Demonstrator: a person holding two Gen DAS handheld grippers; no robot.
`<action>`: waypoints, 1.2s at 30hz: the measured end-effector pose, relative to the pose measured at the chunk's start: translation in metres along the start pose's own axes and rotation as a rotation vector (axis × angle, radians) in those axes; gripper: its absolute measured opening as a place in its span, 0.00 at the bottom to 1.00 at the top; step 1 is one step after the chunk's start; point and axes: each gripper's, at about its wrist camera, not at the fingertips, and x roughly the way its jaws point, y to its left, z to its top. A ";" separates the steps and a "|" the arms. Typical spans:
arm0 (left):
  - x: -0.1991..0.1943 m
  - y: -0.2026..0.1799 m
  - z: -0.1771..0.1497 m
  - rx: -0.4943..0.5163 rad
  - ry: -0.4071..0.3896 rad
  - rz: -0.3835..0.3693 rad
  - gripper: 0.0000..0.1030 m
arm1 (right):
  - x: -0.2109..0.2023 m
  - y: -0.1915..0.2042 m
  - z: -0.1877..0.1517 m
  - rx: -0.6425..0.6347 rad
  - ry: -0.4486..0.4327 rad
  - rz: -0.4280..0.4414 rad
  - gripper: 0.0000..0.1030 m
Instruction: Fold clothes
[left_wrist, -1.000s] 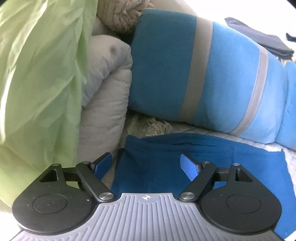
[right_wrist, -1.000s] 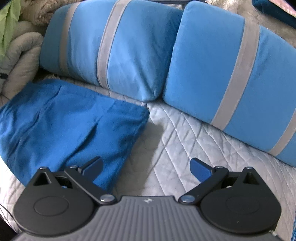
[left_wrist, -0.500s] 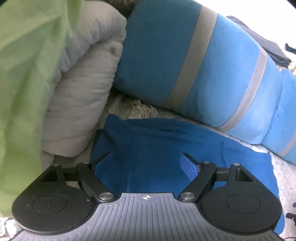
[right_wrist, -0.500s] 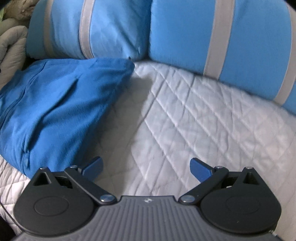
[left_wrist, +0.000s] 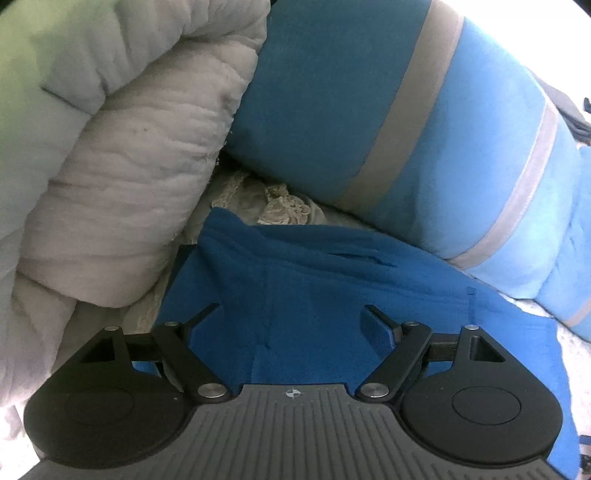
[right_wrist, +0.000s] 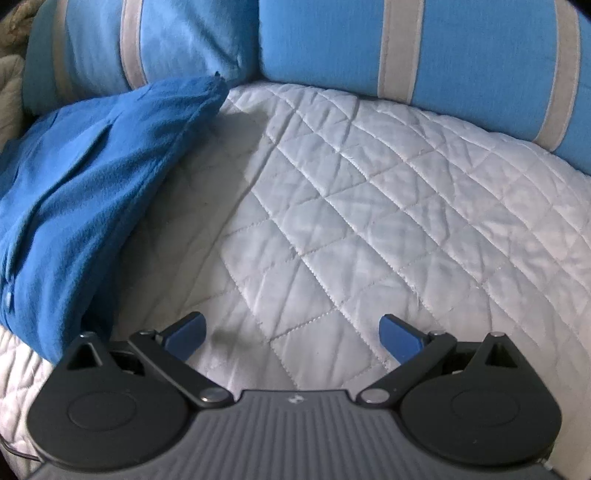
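Observation:
A folded blue garment lies on the white quilted bed cover, its far edge against the striped pillows. My left gripper is open and empty, hovering just over the garment's near part. In the right wrist view the same blue garment lies at the left. My right gripper is open and empty over bare quilt, to the right of the garment and apart from it.
Two blue pillows with grey stripes lie along the back. A rolled grey-white comforter stands at the left, with lace fabric beneath the pillow. Green cloth shows at the far upper left.
Both grippers have drawn back and tilted down. The green cloth has slid out of the left view; the garment fills more of it. The right view now shows mostly bare quilt.

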 end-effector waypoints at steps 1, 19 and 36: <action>0.003 0.000 -0.001 0.009 -0.005 0.003 0.78 | 0.001 0.001 0.000 -0.009 0.002 -0.014 1.00; 0.046 0.008 -0.033 0.105 -0.049 -0.056 0.95 | 0.005 -0.006 -0.004 0.028 -0.011 -0.073 1.00; 0.045 0.002 -0.044 0.164 -0.090 -0.007 0.98 | 0.001 -0.016 -0.009 0.099 -0.100 -0.126 1.00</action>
